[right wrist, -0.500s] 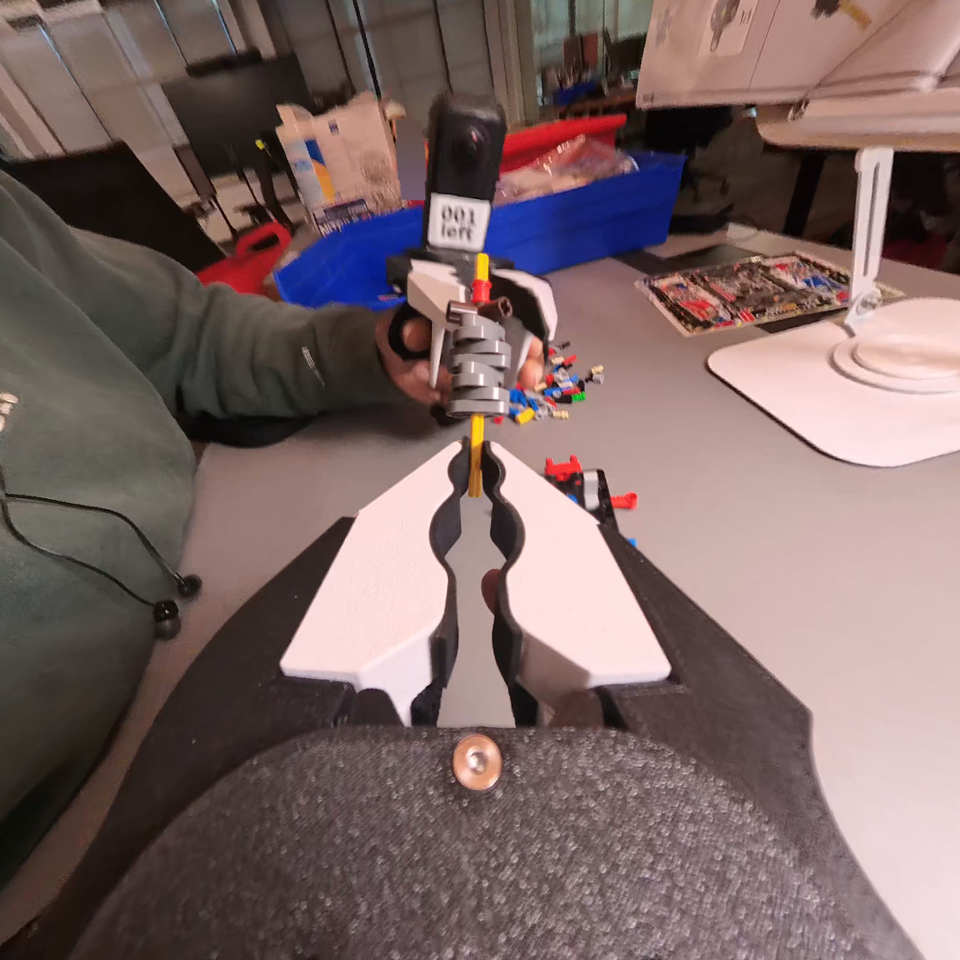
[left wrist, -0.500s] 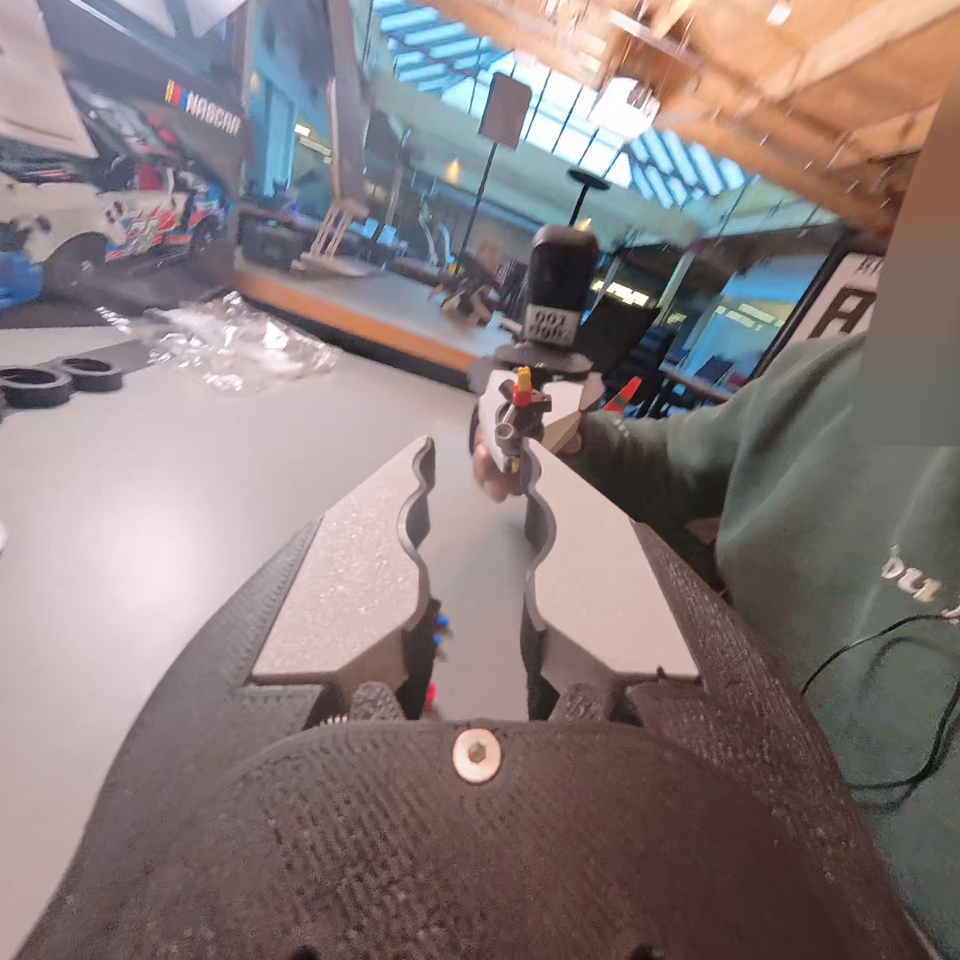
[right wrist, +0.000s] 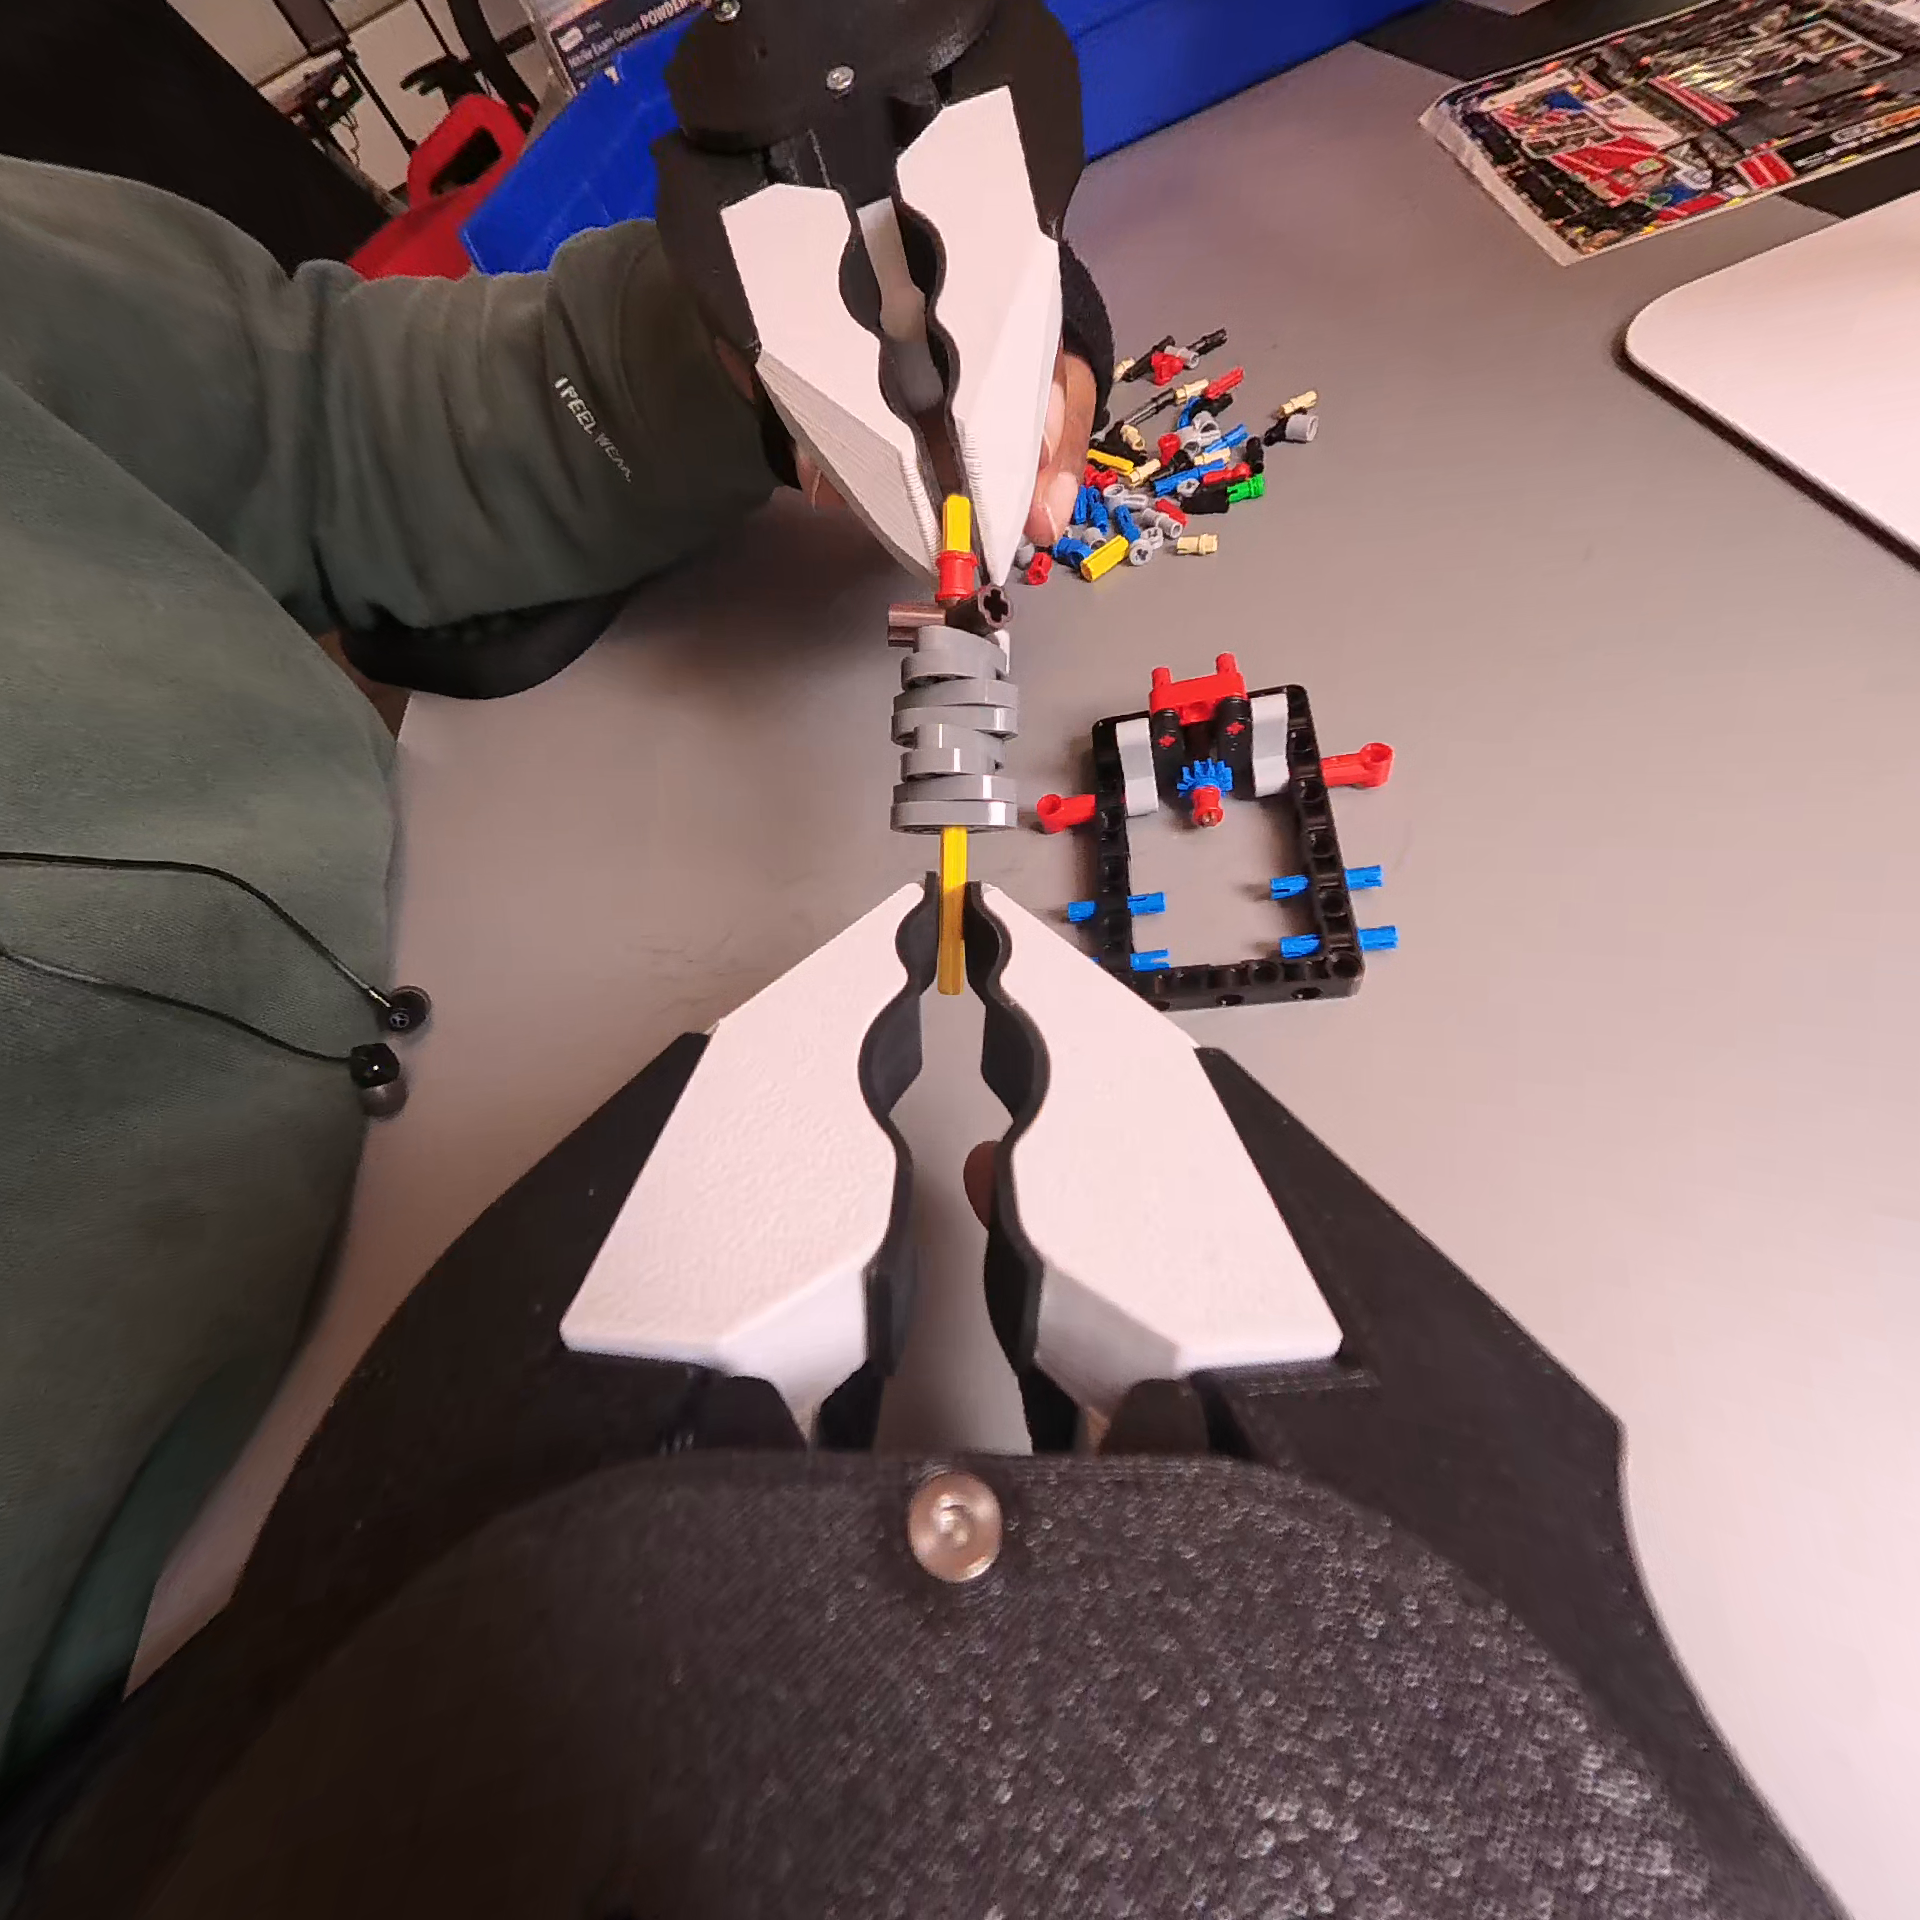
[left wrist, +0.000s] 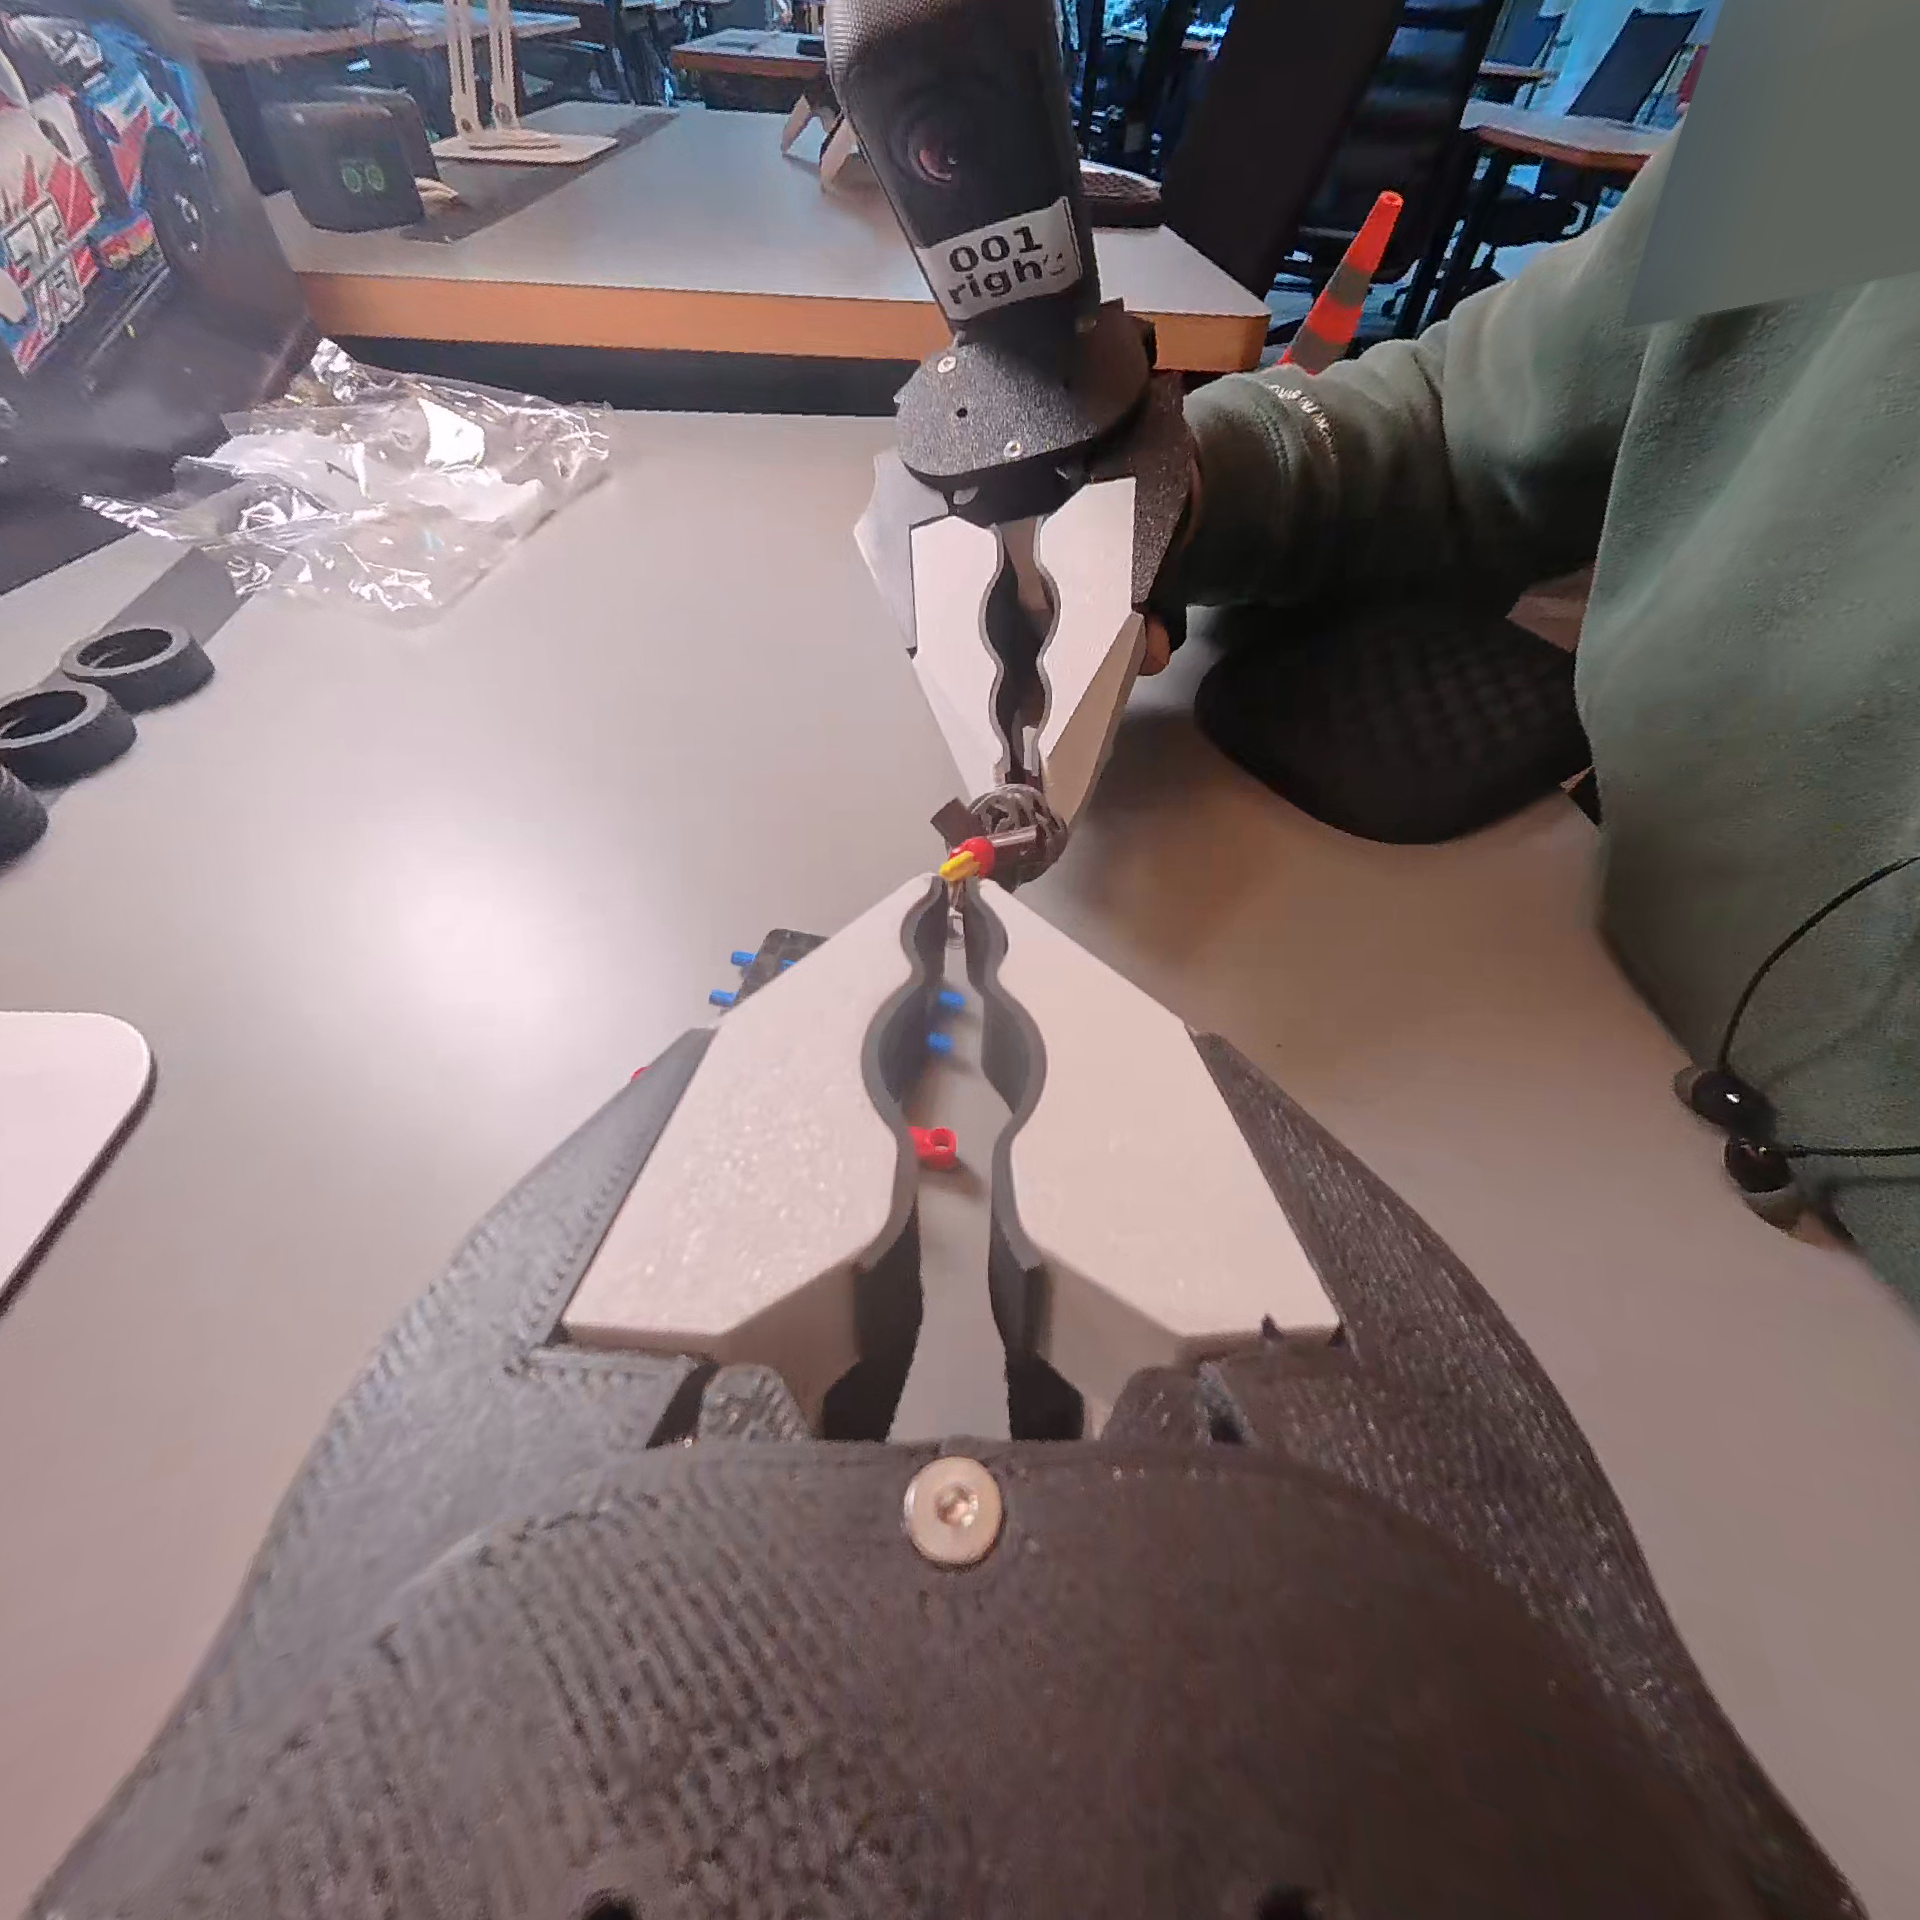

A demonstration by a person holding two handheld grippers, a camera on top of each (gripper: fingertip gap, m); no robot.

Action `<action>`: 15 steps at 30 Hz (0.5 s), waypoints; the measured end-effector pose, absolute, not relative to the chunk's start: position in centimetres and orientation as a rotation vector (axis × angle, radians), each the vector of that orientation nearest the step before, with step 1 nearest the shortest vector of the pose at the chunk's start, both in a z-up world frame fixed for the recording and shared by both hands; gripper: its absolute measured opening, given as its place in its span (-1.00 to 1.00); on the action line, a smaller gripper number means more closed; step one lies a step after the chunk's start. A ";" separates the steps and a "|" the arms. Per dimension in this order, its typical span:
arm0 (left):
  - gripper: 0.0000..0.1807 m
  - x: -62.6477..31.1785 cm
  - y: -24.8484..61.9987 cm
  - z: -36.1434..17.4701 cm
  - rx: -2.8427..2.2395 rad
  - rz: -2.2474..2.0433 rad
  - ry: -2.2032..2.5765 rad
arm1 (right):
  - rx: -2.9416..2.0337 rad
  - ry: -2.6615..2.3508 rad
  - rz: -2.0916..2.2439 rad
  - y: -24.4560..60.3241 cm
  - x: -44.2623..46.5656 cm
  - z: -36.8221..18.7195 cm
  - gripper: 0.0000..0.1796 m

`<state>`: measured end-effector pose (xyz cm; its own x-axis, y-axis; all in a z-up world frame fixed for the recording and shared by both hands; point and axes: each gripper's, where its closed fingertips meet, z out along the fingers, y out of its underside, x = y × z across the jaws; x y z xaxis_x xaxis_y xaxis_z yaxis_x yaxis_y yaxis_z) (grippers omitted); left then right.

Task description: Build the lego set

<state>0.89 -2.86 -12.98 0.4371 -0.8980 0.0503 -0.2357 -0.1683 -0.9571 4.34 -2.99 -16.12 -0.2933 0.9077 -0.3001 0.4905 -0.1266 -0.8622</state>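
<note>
half a second back your left gripper [right wrist: 961, 566] was wide open and well off; now it's pinched onto the top of the yellow axle [right wrist: 952, 914], right above the red bush [right wrist: 956, 574]. your right gripper [right wrist: 948, 902] is clamped on the lower end, grey cam stack [right wrist: 954, 743] hanging between both tips. bare table [right wrist: 644, 831] on its left side; black frame [right wrist: 1226, 977] lies just beside on the right, loose pins [right wrist: 1164, 468] behind.

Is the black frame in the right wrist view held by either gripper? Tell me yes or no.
No: the black frame lies flat on the grey table, apart from both grippers, which pinch the yellow axle instead.
</note>
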 end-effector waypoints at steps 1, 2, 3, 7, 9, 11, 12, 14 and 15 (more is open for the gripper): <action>-0.96 0.8 -2.8 -12.9 -1.662 -0.806 0.994 | -1.554 -1.748 1.402 -3.0 4.4 -16.1 -0.98; -0.90 0.8 -2.8 -12.7 -1.649 -0.809 0.986 | -1.552 -1.750 1.403 -3.0 4.4 -16.2 -0.98; -0.84 0.8 -2.8 -12.5 -1.640 -0.816 0.982 | -1.560 -1.750 1.398 -2.9 4.4 -16.3 -0.98; -0.92 1.2 -2.9 -13.0 -1.656 -0.791 1.013 | -1.561 -1.778 1.384 -3.2 4.5 -16.7 -0.98; -0.93 1.2 -3.0 -13.1 -1.657 -0.787 1.023 | -1.547 -1.773 1.369 -3.1 4.4 -16.5 -0.98; -0.92 1.1 -3.0 -12.8 -1.648 -0.794 1.018 | -1.538 -1.745 1.397 -2.9 4.5 -15.8 -0.98; -0.93 1.0 -3.0 -12.8 -1.646 -0.789 1.019 | -1.530 -1.737 1.396 -2.8 4.5 -15.6 -0.98; -0.93 1.1 -3.1 -12.9 -1.645 -0.769 1.039 | -1.512 -1.743 1.377 -2.6 4.6 -15.4 -0.98; -0.92 1.2 -3.2 -12.9 -1.638 -0.760 1.046 | -1.502 -1.745 1.370 -2.6 4.7 -15.4 -0.98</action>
<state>1.17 -3.18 -12.89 0.4269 -0.9043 -0.0093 -0.2705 -0.1179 -0.9555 4.66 -2.63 -15.36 -0.2995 0.9199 -0.2531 0.4639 -0.0914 -0.8812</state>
